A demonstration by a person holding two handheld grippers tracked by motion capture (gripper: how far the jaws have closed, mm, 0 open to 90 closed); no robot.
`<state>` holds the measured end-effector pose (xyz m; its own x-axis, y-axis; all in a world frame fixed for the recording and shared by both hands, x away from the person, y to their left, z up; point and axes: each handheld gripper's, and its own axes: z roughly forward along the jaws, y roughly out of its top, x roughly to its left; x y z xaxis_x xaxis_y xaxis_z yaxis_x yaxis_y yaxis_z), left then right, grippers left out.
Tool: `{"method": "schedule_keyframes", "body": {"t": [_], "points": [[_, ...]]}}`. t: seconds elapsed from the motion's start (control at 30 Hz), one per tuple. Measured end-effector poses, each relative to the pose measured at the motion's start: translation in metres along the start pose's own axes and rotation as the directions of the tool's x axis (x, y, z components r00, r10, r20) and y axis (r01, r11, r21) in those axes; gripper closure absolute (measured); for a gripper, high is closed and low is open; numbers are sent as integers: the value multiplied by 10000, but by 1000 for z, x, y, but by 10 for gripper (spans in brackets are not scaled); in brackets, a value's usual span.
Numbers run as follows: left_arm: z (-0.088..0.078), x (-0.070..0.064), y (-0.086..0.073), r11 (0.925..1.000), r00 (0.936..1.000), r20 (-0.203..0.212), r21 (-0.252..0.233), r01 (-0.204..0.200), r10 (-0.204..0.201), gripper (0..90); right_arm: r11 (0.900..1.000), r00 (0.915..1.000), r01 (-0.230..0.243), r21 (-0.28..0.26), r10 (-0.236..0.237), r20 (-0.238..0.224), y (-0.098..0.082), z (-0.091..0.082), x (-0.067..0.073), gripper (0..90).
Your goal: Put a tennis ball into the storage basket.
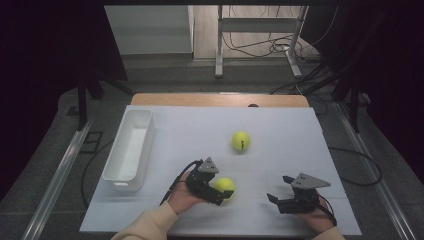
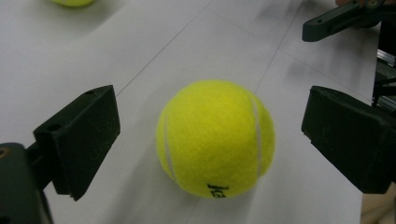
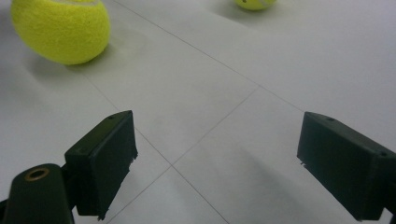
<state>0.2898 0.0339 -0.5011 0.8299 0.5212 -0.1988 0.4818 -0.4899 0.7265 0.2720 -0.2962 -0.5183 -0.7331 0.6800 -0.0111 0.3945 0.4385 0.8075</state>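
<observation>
Left tongs [image 2: 210, 140] straddle the near tennis ball [image 2: 215, 137], not yet gripping it.

At lower centre of the high view the ball rests on the white bench [image 1: 280, 145], jaws spread either side with gaps. Right tongs [image 1: 279, 189], lower right, gape over bare bench. A second ball [image 1: 241, 141] sits mid-frame; a white bin [image 1: 131, 145] stands left.

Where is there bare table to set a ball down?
Free: the stretch between the white bin and the far ball, and the far right side. Crowded: the near edge, with the left tool around the near ball.
</observation>
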Motion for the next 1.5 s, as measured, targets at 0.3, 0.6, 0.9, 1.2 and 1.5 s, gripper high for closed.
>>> {"method": "schedule_keyframes", "body": {"t": [0.3,0.6,0.9,1.2,1.5], "points": [[10,-1,1,9990,9998,-71,403,-173,176,51,10000,10000,16,20,-16,-6,1,4,-2,124],[14,0,-1,9972,9997,-149,723,-167,178,54,10000,10000,52,48,-52,-3,2,5,-2,124],[16,0,-2,9957,9998,-39,904,-211,216,128,10000,10000,74,37,-74,11,2,6,-2,124],[14,1,-3,9950,9990,198,907,-418,401,260,10000,10000,79,15,-79,24,2,6,-2,125],[11,-1,-4,9931,9973,-73,919,-722,732,266,9999,9999,111,31,-112,71,2,5,-2,125]]}}
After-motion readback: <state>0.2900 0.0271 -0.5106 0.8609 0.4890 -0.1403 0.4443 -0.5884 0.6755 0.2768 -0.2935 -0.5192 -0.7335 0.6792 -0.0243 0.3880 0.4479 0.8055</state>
